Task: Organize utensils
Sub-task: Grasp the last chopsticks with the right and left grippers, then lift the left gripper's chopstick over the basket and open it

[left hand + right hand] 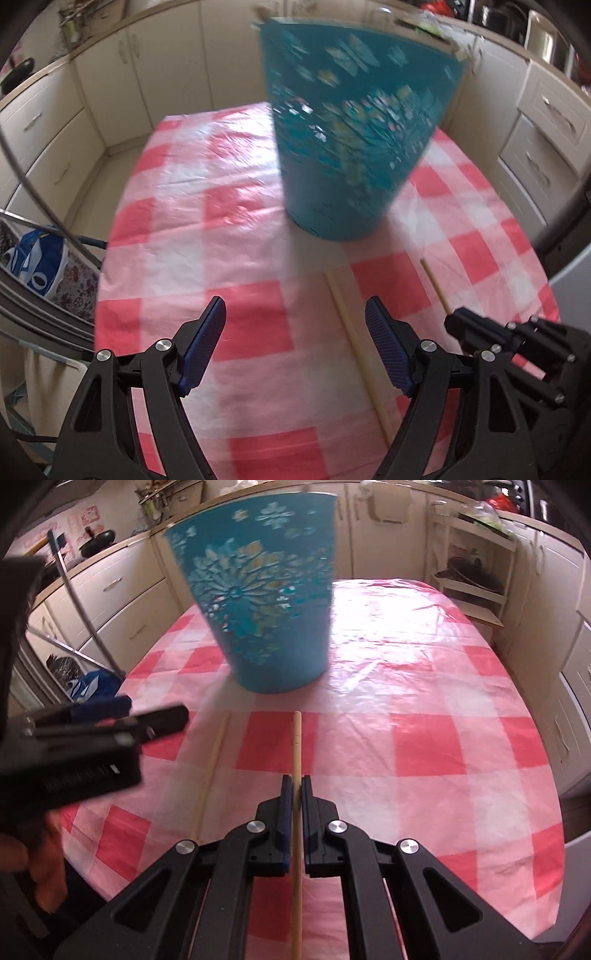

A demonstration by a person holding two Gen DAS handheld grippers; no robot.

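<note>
A desk [424,738] under a glossy pink-and-white checked cover carries everything here. On it, toward the far side, stands a teal bucket [266,605] with cut-out flower patterns, upright and wider at the rim than the base; it looks like thin sheet metal, light enough to tip if knocked at the rim.

Two wooden chopsticks lie roughly parallel in front of the bucket, tips pointing toward it. The right chopstick [296,746] runs straight between the fingers of the right gripper [295,786], which are closed down to a narrow slit with the stick pinched between the blue pads. The left chopstick [354,343] lies flat on the cover just beside the inner edge of the left gripper [295,317]; those fingers are spread wide and hold nothing.

The sticks should be light, stiff and smooth, and likely to roll or pivot on the slick cover, so a grip near the middle would probably keep one from swinging. The right gripper is low and nearly level, aimed along its stick toward the bucket. The left gripper sits close alongside on the left, pitched slightly down at the cover. Whether the held stick has left the surface cannot be told.
</note>
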